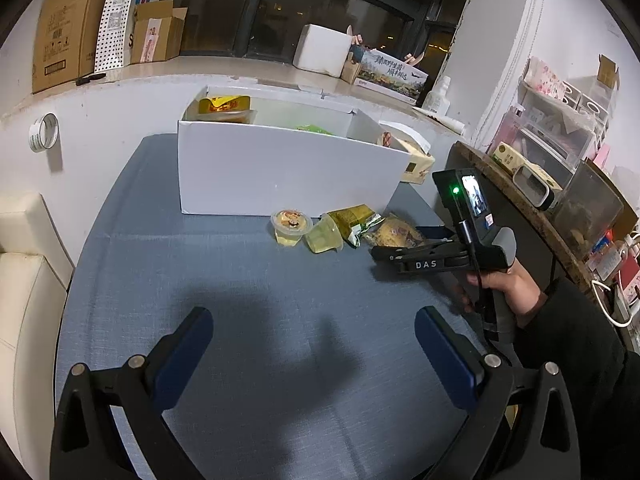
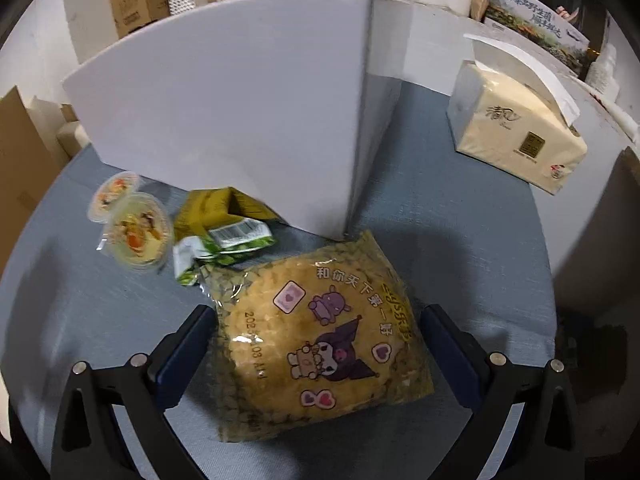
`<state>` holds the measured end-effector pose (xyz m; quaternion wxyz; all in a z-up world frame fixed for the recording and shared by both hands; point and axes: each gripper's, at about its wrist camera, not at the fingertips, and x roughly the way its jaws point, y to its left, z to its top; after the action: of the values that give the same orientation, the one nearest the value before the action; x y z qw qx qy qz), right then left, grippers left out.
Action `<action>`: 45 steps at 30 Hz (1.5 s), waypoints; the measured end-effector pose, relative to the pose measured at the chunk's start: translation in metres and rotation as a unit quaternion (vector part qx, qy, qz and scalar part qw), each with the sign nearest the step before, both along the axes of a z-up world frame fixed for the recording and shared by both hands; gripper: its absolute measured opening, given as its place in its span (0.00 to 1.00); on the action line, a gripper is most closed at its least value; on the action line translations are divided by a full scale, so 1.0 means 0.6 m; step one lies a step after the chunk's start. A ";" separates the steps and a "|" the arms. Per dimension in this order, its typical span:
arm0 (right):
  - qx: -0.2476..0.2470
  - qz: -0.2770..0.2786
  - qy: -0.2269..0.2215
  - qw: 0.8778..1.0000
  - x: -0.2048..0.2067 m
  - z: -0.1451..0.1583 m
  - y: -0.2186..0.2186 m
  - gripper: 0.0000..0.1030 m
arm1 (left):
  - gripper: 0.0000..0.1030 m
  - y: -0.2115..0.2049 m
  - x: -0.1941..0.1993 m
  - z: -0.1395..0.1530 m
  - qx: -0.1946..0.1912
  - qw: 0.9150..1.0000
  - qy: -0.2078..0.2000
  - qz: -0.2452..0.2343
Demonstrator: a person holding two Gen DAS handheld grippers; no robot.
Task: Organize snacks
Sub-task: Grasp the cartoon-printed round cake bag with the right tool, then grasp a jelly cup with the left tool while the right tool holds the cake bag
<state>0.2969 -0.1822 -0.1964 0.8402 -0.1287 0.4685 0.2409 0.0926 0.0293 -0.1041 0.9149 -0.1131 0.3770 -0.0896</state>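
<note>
A yellow cartoon-printed snack bag (image 2: 320, 340) lies on the blue table, with my right gripper (image 2: 318, 312) open and one finger on each side of it. In the left wrist view the same bag (image 1: 394, 232) lies just ahead of the hand-held right gripper (image 1: 380, 254). To its left are a crumpled green packet (image 2: 224, 232) and two jelly cups (image 2: 136, 236), in front of the white box (image 2: 240, 100). The box (image 1: 280, 168) holds a yellow packet (image 1: 224, 106) and a green one (image 1: 314, 129). My left gripper (image 1: 314, 316) hovers open over bare tablecloth, holding nothing.
A tissue pack (image 2: 516, 136) sits to the right of the box. A dark side shelf (image 1: 532, 216) with clutter borders the table on the right. Cardboard cartons (image 1: 68, 28) stand on the window ledge behind. A tape roll (image 1: 44, 132) hangs on the left wall.
</note>
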 end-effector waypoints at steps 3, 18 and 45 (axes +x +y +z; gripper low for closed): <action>0.000 -0.003 -0.004 1.000 -0.004 0.001 -0.005 0.98 | 1.00 0.000 0.006 -0.005 -0.002 1.000 0.006 0.002; 0.127 -0.020 -0.022 0.991 -0.123 0.069 -0.088 0.77 | 1.00 0.020 0.138 -0.063 -0.007 0.999 0.045 0.019; 0.151 -0.032 -0.040 0.987 -0.223 0.087 -0.090 0.77 | 0.79 -0.037 0.282 -0.138 0.086 0.993 0.075 0.016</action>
<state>0.1629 -0.2362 -0.1441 0.8751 0.0050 0.3973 0.2762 0.2619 0.0069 -0.1867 0.8919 -0.0461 0.4486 -0.0331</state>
